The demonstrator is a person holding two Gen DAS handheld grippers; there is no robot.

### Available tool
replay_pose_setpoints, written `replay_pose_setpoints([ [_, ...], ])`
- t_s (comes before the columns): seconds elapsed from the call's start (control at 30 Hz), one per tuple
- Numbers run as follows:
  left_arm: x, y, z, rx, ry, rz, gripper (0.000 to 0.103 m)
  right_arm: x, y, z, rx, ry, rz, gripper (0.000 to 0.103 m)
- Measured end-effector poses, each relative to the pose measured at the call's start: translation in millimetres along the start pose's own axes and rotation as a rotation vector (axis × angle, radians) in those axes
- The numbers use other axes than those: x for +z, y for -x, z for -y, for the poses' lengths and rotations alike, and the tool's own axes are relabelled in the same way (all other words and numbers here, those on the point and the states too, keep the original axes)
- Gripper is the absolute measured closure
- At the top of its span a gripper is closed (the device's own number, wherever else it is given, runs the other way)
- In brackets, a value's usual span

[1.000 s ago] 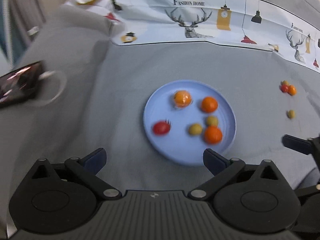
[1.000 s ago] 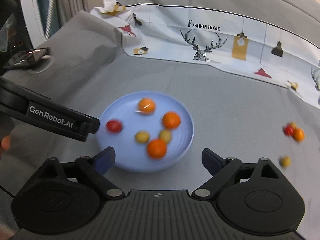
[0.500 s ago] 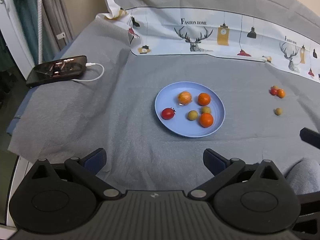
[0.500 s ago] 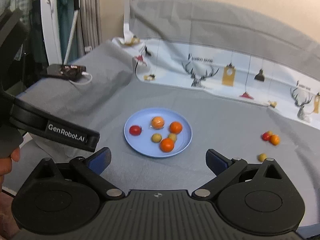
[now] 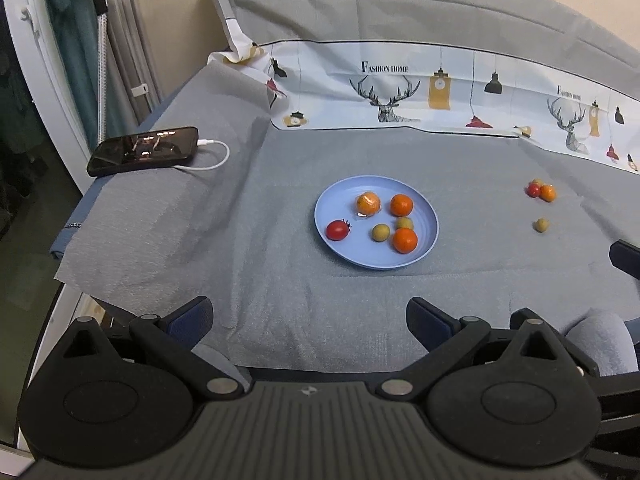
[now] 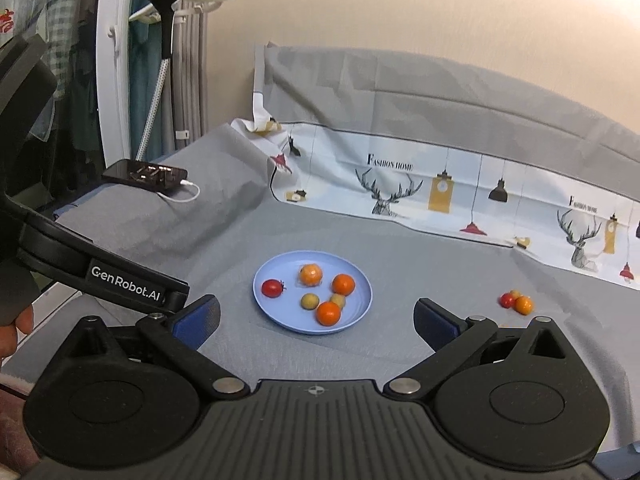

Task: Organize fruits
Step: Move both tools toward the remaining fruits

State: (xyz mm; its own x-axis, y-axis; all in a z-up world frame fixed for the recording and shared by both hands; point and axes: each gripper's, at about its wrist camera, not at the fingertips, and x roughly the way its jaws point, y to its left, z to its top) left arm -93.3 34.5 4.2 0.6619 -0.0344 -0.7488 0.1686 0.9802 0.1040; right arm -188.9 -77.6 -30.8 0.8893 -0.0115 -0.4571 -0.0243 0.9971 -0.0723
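A light blue plate (image 5: 344, 254) (image 6: 276, 320) lies mid-table on the grey cloth. It holds several small fruits: a red tomato (image 5: 337, 230), oranges (image 5: 401, 205) and yellow-green ones (image 5: 380, 233). More loose fruits lie on the cloth to its right: a red and orange cluster (image 5: 541, 191) (image 6: 516, 302) and one yellow-green fruit (image 5: 541, 225). My left gripper (image 5: 310, 318) is open and empty, well short of the plate. My right gripper (image 6: 316, 318) is open and empty, also back from the plate.
A black phone (image 5: 144, 150) with a white cable (image 5: 212, 160) lies at the table's far left edge. A printed paper sheet (image 5: 440, 92) runs along the back. The left gripper's body (image 6: 120, 280) shows at left in the right wrist view.
Both grippers have pulled back and up from the plate, so the plate and fruits look smaller and farther away. The fruits have not moved. Both stay open.
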Motion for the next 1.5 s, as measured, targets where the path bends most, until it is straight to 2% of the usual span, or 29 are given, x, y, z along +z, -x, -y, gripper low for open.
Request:
replay_pose_setpoints([
  [0.47, -4, 9, -5, -0.004, 0.01, 0.019, 0.0, 2, 14, -12, -0.021, 0.039, 0.032, 0.001],
  [0.9, -3, -1, -7, -0.007, 0.012, -0.002, 0.0, 2, 4, -11, -0.016, 0.051, -0.004, 0.001],
  [1.23, 3, -27, -1, -0.003, -0.01, -0.059, 0.0, -3, -16, 0, -0.006, 0.02, -0.055, 0.001],
  [1.5, 12, -65, 15, 0.008, -0.054, -0.154, 0.0, -14, -46, 22, -0.023, -0.052, -0.12, 0.001],
])
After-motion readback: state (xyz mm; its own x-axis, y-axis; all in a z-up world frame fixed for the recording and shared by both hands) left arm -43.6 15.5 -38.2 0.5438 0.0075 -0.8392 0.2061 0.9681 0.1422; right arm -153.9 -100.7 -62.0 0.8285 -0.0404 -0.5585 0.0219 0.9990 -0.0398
